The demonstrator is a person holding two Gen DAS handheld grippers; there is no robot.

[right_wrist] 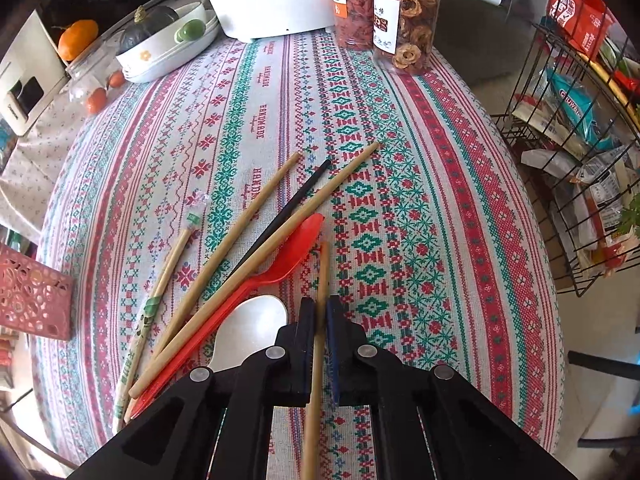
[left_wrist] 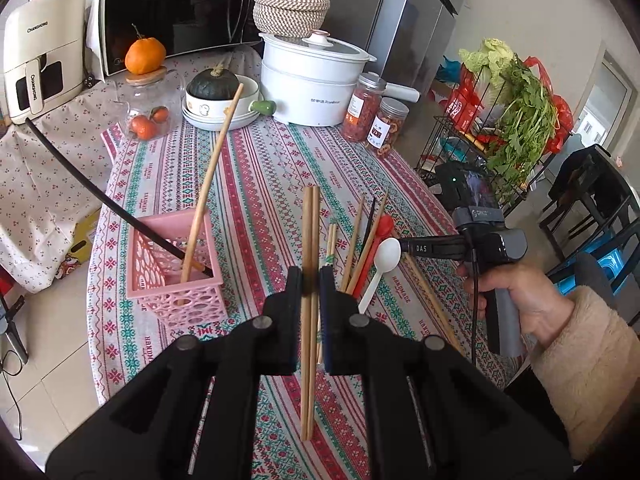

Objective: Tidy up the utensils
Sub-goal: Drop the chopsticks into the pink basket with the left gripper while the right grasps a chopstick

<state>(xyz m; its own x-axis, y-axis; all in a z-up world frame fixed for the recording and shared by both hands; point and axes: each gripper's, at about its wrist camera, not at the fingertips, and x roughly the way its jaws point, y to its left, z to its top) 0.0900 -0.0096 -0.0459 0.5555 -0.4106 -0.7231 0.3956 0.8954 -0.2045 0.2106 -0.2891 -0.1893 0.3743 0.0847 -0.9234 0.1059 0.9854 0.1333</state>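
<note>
My left gripper is shut on a pair of wooden chopsticks and holds them above the table. A pink basket to its left holds a wooden chopstick and a black chopstick. My right gripper is shut on one wooden chopstick lying on the cloth. Left of it lie a red spoon, a white spoon, a black chopstick, two loose wooden chopsticks and a wrapped pair. The right gripper also shows in the left wrist view.
At the back stand a white Royalstar pot, two jars of dried food, stacked dishes with a squash and a glass jar of oranges. A wire rack with vegetables stands off the table's right edge.
</note>
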